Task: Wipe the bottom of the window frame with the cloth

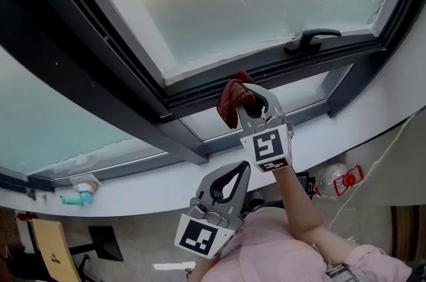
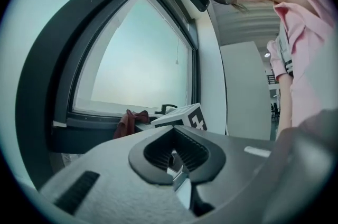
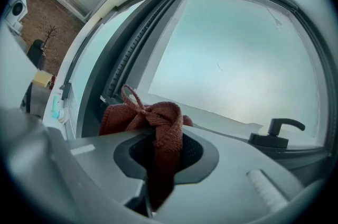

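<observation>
The rust-red woven cloth (image 1: 231, 102) is bunched into a knotted wad, one end pinched in the right tongs (image 1: 249, 96). The rest spills out at 10 o'clock from them, against the bottom rail of the dark window frame (image 1: 200, 89).

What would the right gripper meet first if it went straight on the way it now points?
Probably the window frame's bottom rail, left of the handle; the cloth clamped in the right gripper would touch first. Depth is unclear.

We see a rust-red cloth (image 1: 233, 98) against the dark grey window frame (image 1: 200, 96). Our grippers' cubes (image 1: 267, 148) carry black-and-white square markers, and the sleeve (image 1: 373, 261) is pale pink.
</observation>
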### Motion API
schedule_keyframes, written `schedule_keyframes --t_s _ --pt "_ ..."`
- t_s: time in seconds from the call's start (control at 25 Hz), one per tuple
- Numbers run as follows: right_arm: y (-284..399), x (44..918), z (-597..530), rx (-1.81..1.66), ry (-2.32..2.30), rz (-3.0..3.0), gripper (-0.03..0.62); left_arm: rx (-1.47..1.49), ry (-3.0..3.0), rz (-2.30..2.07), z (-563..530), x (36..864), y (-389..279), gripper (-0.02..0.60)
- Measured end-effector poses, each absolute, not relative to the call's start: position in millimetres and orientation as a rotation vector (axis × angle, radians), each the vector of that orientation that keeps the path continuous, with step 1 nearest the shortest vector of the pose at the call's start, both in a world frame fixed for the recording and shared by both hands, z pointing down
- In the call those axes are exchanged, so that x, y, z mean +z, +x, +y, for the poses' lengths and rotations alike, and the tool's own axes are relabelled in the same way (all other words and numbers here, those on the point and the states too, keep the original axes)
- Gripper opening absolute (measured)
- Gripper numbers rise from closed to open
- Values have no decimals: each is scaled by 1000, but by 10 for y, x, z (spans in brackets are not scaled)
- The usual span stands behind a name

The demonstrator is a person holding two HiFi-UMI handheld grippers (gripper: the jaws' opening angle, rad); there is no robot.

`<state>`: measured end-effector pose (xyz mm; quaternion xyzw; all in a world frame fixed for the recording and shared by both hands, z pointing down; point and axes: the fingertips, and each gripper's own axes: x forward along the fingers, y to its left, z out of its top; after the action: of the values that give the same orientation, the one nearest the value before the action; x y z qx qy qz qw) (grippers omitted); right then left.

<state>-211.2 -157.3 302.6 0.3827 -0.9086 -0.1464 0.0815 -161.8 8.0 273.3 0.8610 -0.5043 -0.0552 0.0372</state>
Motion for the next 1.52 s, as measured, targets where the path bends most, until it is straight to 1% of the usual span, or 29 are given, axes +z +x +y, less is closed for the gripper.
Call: schedule_keyframes --t_s 0.64,1.52 --pt "-1902 3026 -1670 -412 1106 -2760 63 -179 2678 -1513 -65 2722 -1268 2" --pt "-1759 3015 -1735 -382 1054 -2815 61 -219 2668 -1505 -162 2717 -1046 2"
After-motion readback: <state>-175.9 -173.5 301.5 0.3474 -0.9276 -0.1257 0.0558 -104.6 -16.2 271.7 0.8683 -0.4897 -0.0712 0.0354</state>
